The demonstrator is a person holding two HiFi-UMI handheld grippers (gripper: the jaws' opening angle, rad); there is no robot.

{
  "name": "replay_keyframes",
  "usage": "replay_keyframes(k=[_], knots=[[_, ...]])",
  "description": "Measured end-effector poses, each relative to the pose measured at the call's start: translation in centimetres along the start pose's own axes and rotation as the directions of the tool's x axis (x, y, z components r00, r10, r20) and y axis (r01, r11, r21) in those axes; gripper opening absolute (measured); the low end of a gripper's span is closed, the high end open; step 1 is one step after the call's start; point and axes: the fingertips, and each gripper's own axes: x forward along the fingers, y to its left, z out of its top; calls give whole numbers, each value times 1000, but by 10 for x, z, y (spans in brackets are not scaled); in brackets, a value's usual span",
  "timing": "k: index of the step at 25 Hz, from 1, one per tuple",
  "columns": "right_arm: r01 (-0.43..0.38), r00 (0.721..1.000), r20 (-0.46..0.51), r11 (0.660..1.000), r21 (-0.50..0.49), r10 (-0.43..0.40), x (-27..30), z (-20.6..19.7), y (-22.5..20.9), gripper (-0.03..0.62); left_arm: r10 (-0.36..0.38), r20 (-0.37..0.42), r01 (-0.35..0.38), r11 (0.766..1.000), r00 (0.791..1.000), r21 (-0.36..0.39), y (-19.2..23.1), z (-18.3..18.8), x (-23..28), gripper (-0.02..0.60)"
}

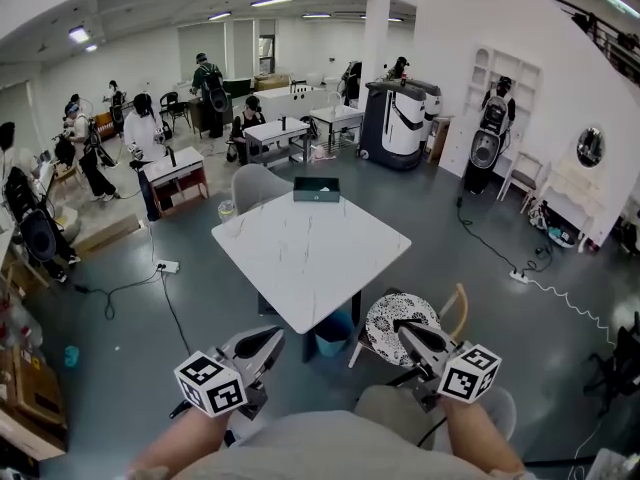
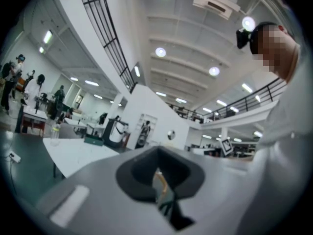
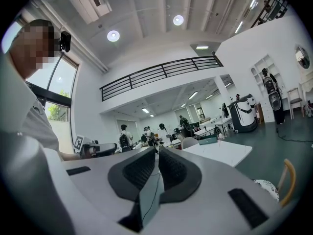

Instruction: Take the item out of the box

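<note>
A dark green box (image 1: 316,189) sits at the far edge of the white marble table (image 1: 310,258), its contents hidden from here. I hold both grippers low and close to my body, well short of the table. The left gripper (image 1: 268,340) points toward the table's near corner with its jaws together and nothing in them. The right gripper (image 1: 408,333) hangs over a chair, also shut and empty. In the left gripper view the box (image 2: 93,140) shows far off beyond the shut gripper (image 2: 157,152). The right gripper view shows the shut gripper (image 3: 157,151) and the distant box (image 3: 208,140).
A wooden chair with a patterned cushion (image 1: 400,318) stands at the table's near right side, and a blue bin (image 1: 333,330) sits under the table. A clear bottle (image 1: 226,211) stands on the left corner, by a grey chair (image 1: 255,183). People and workbenches fill the far room.
</note>
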Motion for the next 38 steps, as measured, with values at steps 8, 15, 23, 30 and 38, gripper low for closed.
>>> replay_keyframes(k=[8, 15, 23, 30, 38], knots=[[5, 1000, 1, 1000, 14, -5, -14, -1, -14, 9, -18, -15, 18, 1000, 1000, 3, -12, -2, 14, 0], [24, 1000, -2, 1000, 15, -24, -6, -5, -18, 9, -39, -19, 39, 999, 999, -5, -5, -8, 19, 0], [76, 997, -27, 997, 7, -76, 24, -3, -30, 9, -80, -11, 80, 996, 997, -27, 37, -3, 34, 0], [135, 991, -7, 991, 15, -135, 73, 0, -55, 9, -148, -26, 147, 989, 989, -34, 91, 4, 62, 0], [156, 988, 0, 987, 38, -156, 150, 13, -75, 9, -185, -54, 185, 983, 981, -14, 168, 25, 89, 0]])
